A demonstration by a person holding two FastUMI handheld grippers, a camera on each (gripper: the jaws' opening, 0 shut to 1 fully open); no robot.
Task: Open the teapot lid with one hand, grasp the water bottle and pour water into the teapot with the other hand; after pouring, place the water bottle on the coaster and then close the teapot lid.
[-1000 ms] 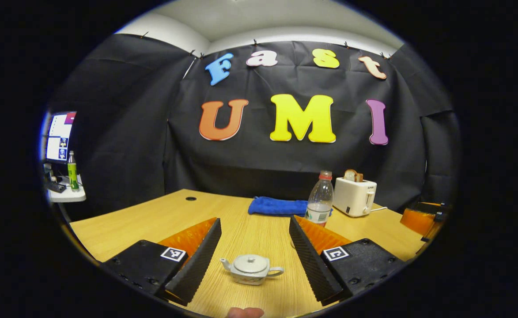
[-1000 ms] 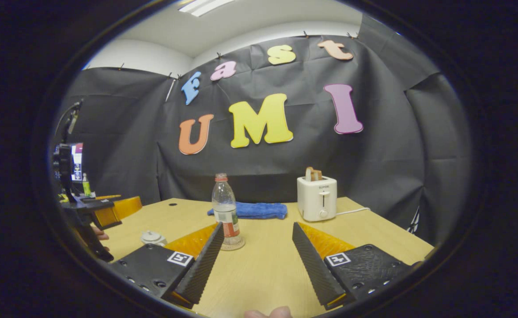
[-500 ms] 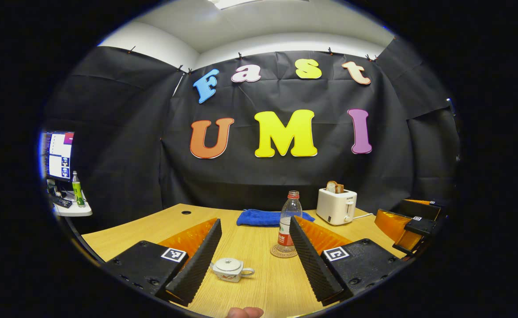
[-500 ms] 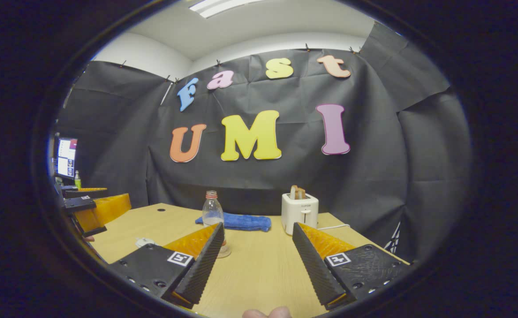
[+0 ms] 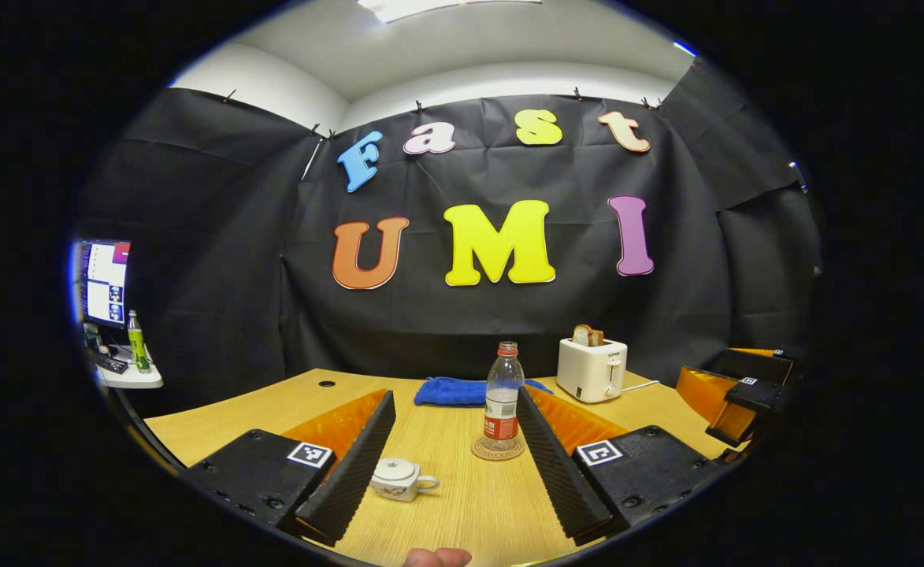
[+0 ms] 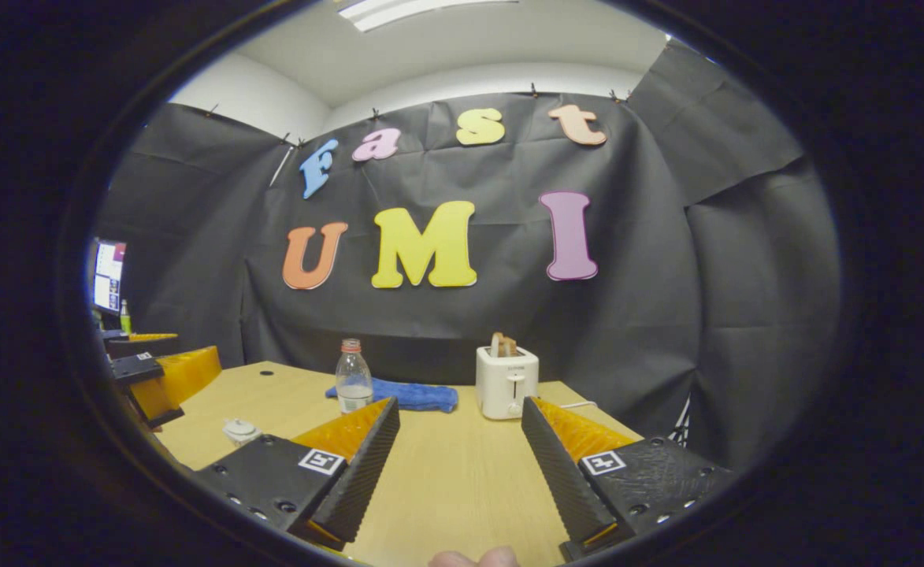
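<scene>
Upright on coaster (image 5: 498, 450): part-filled water bottle (image 5: 501, 398).

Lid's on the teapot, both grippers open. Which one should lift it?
Left. The teapot sits just ahead of the open left gripper, within its span; from the right gripper it lies far off left, with the water bottle nearer its line.

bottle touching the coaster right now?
Touching. The left gripper view shows the water bottle standing upright with its base on the coaster, no gap.
</scene>
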